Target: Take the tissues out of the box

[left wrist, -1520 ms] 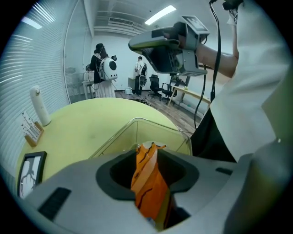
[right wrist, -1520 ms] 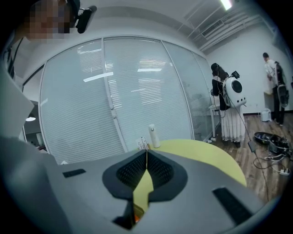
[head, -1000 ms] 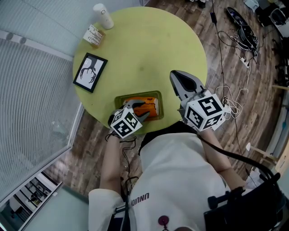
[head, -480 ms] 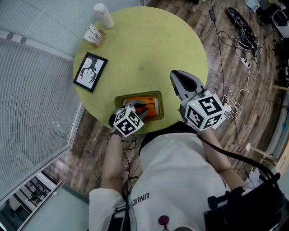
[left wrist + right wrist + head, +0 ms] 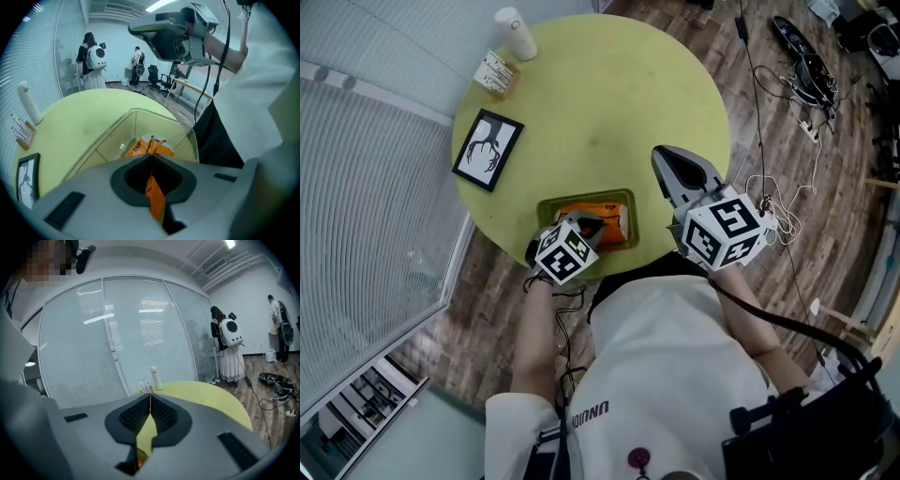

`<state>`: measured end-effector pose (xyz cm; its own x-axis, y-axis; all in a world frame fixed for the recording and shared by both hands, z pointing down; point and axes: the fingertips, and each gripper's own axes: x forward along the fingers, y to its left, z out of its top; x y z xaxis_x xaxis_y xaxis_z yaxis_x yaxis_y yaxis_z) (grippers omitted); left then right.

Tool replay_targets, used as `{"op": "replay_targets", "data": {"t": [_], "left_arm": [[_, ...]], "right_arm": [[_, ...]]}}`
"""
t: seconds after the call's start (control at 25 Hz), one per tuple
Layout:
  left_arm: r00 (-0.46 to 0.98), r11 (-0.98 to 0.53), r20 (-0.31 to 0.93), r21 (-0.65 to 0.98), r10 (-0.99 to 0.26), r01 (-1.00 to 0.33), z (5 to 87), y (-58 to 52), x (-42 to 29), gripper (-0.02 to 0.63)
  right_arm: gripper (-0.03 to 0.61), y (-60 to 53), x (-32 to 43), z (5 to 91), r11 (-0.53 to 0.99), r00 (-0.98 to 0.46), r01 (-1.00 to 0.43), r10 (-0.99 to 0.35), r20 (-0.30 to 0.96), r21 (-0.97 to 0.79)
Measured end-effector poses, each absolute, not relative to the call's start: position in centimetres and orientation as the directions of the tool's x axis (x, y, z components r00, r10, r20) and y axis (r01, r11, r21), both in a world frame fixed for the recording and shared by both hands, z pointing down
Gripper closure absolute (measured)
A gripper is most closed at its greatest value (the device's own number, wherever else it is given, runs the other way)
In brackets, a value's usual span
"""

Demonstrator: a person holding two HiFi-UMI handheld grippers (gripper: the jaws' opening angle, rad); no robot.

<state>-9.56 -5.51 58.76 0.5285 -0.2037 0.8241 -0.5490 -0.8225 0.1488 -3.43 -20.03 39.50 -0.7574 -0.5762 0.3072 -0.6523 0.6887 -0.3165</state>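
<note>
A clear plastic box (image 5: 546, 208) stands at the near edge of the round yellow-green table (image 5: 609, 103) and holds an orange tissue pack (image 5: 614, 217). My left gripper (image 5: 589, 225) points steeply down into the box. Its jaws have just been closing, and its tips now meet on the top of the pack. In the left gripper view the left gripper (image 5: 151, 156) is pinched together right at the orange pack (image 5: 161, 146), inside the box's rim (image 5: 136, 111). My right gripper (image 5: 659, 153) hovers to the right of the box, shut and empty. The right gripper (image 5: 150, 397) looks across the table.
A framed black-and-white picture (image 5: 487, 150), a small printed box (image 5: 495, 73) and a white bottle (image 5: 515, 33) sit at the table's far left. Cables (image 5: 802, 66) lie on the wooden floor to the right. A glass wall with blinds stands on the left.
The left gripper's jaws went from wide open to shut over the orange pack in the box. The right gripper has not moved.
</note>
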Motion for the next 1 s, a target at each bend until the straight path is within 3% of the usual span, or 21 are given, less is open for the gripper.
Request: {"op": "replay_targets", "data": {"t": [0.4, 1.0], "left_arm": [[0.535, -0.792, 0.818, 0.176, -0.213, -0.585, 57.6, -5.0, -10.1, 0.6], [0.516, -0.742, 0.789, 0.119, -0.333, -0.66, 54.5, -5.7, -11.0, 0.601]], "right_arm": [[0.558, -20.2, -3.7, 39.5, 0.688, -0.759, -0.651, -0.574, 0.308, -0.321], [0.558, -19.8, -3.7, 39.7, 0.686, -0.763, -0.646, -0.566, 0.313, -0.334]]}}
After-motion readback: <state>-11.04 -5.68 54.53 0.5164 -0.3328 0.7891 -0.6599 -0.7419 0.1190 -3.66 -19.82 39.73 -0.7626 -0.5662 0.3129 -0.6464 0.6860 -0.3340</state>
